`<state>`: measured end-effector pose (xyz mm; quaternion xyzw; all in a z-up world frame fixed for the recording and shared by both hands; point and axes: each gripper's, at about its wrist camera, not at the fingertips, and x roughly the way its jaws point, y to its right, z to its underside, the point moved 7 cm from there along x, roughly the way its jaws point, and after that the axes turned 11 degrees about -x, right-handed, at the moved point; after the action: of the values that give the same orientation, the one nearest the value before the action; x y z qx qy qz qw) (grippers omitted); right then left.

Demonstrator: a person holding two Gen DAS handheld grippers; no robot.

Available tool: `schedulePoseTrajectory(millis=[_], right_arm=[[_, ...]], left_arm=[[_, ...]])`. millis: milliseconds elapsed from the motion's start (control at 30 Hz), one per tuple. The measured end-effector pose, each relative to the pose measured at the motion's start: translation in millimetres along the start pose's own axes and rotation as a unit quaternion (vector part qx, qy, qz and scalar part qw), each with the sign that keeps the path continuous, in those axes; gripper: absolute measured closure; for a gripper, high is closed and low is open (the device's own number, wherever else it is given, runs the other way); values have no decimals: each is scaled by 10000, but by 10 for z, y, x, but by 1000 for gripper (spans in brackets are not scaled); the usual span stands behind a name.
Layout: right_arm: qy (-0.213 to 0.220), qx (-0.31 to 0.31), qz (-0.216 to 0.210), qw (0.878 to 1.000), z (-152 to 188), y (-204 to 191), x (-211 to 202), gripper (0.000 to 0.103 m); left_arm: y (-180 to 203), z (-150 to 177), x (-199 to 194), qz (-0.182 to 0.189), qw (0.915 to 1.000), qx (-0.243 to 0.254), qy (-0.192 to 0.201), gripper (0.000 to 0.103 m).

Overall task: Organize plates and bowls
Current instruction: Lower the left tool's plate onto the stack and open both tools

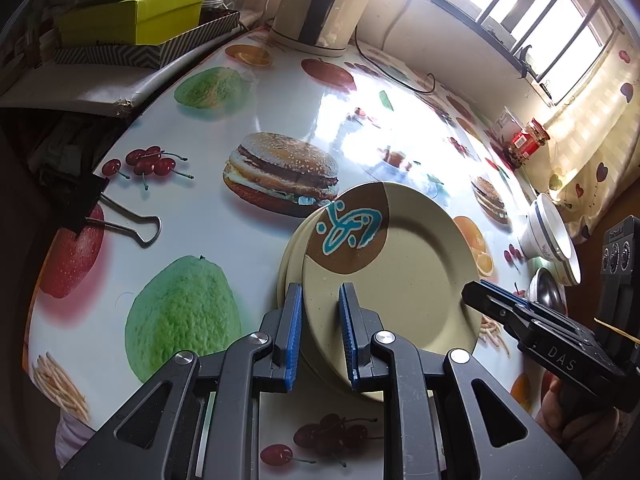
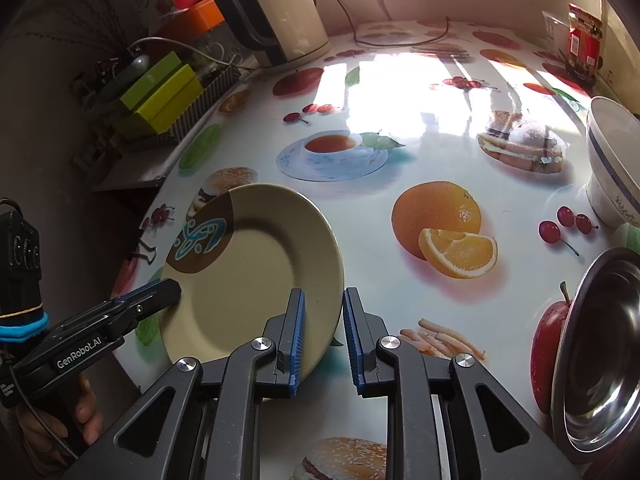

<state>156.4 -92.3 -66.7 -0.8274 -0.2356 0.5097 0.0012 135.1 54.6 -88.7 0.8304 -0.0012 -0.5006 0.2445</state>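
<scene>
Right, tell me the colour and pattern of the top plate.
Beige plate with a brown patch bearing a teal squiggle; clearest in the left wrist view.

Tablecloth [image 2: 400,208] — glossy plastic-looking sheet, smooth, printed with food photos, strong window glare. Top plate [image 1: 404,276] — matt beige, faintly speckled, smooth; looks like ceramic or melamine, cannot tell which. White bowl [image 2: 612,160] — glazed, shiny, blue rim line. Steel bowl [image 2: 604,360] — polished metal, mirror reflections. Left gripper [image 1: 320,336] and right gripper [image 2: 324,340] — matt black plastic arms, bright metal rivets, ribbed blue pads that look rubbery. Binder clip [image 1: 100,212] — black body, bare wire handles. Green boxes [image 1: 140,12] — matt cardboard.
</scene>
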Motion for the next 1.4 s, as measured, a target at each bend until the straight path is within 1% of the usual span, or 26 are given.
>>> schedulePoseTrajectory(millis=[267, 467, 500, 567, 600, 800, 900, 1000, 1133, 1400], right_arm=[[6, 12, -8, 10000, -2, 0, 2, 83], [11, 7, -29, 10000, 2, -4, 1, 82], [21, 7, -32, 10000, 2, -6, -1, 82], [45, 16, -49, 10000, -1, -12, -9, 82], [46, 10, -47, 10000, -1, -18, -10, 81], [31, 4, -38, 10000, 6, -22, -3, 80], [32, -30, 23, 10000, 12, -41, -2, 80], [23, -16, 43, 10000, 8, -52, 2, 79], [12, -70, 88, 9999, 3, -83, 9, 74], [-26, -135, 159, 9998, -15, -109, 36, 72]], left_arm=[[2, -4, -3, 1, 10000, 11, 3, 84], [-6, -8, -13, -4, 10000, 41, 34, 80], [-10, -8, -19, -27, 10000, 53, 54, 75], [-23, -4, -17, -51, 10000, 48, 58, 68], [-31, 1, -10, -54, 10000, 30, 49, 67], [-71, 30, 24, -103, 9999, -5, 29, 67], [-66, 32, -2, -251, 9994, 144, 179, 67], [-70, 28, 3, -174, 9997, 126, 153, 67], [-91, 16, 0, -179, 9996, 98, 177, 67], [-110, -7, -18, -170, 9995, 86, 237, 67]])
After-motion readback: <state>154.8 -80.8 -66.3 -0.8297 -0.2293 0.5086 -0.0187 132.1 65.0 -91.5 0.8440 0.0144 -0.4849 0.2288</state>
